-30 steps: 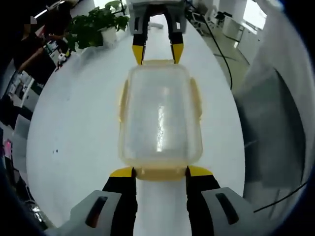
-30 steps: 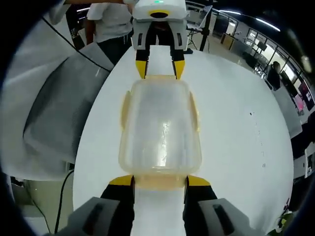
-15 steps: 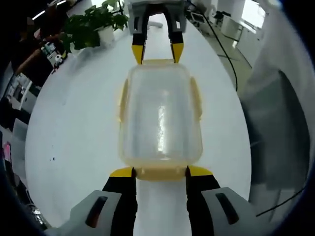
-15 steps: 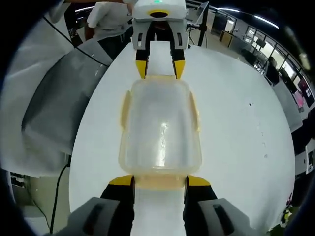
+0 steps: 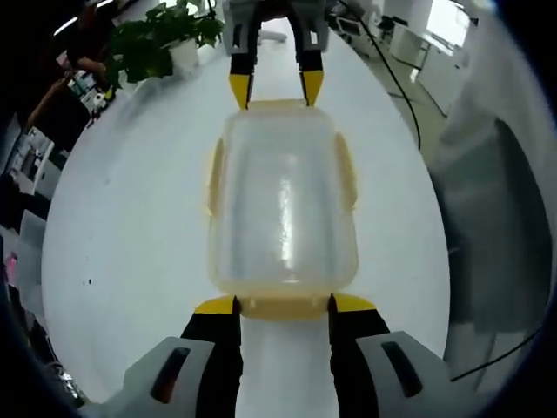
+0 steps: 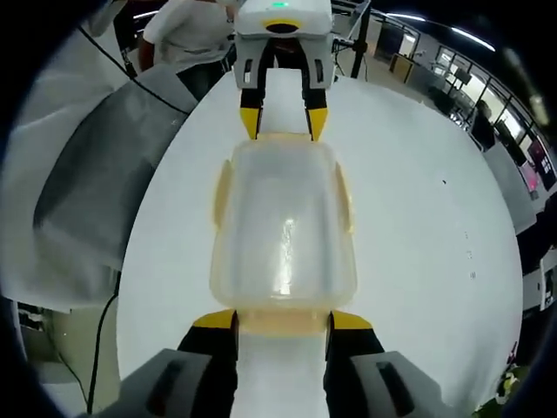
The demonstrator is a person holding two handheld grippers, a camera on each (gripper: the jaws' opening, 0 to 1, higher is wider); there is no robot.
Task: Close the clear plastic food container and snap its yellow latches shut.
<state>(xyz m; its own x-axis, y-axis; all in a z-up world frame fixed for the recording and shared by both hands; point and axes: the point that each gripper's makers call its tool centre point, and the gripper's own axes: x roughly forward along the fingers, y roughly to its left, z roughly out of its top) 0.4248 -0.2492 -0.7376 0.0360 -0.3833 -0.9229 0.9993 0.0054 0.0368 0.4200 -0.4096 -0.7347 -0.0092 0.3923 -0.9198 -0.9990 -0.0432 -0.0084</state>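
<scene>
Table: your round white table (image 5: 130, 226) carries the clear rectangular plastic container (image 5: 280, 209), lid on, between both grippers.
Left gripper (image 5: 283, 303): jaws spread, yellow tips at near yellow end latch (image 5: 283, 306).
Right gripper (image 6: 280, 320): jaws spread at opposite end latch (image 6: 280, 323).
Left gripper view: green potted plant (image 5: 161, 39).
Right gripper view: grey cloth (image 6: 87, 192).

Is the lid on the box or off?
On. The clear lid covers the container from edge to edge. Whether its yellow latches are snapped, cannot tell.

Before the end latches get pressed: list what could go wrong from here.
1. The clear plastic food container sits on a smooth white table, held between the left tongs and right tongs; uneven pushing might slide it.
2. The yellow side latches look flared out, so they may remain unsnapped.
</scene>
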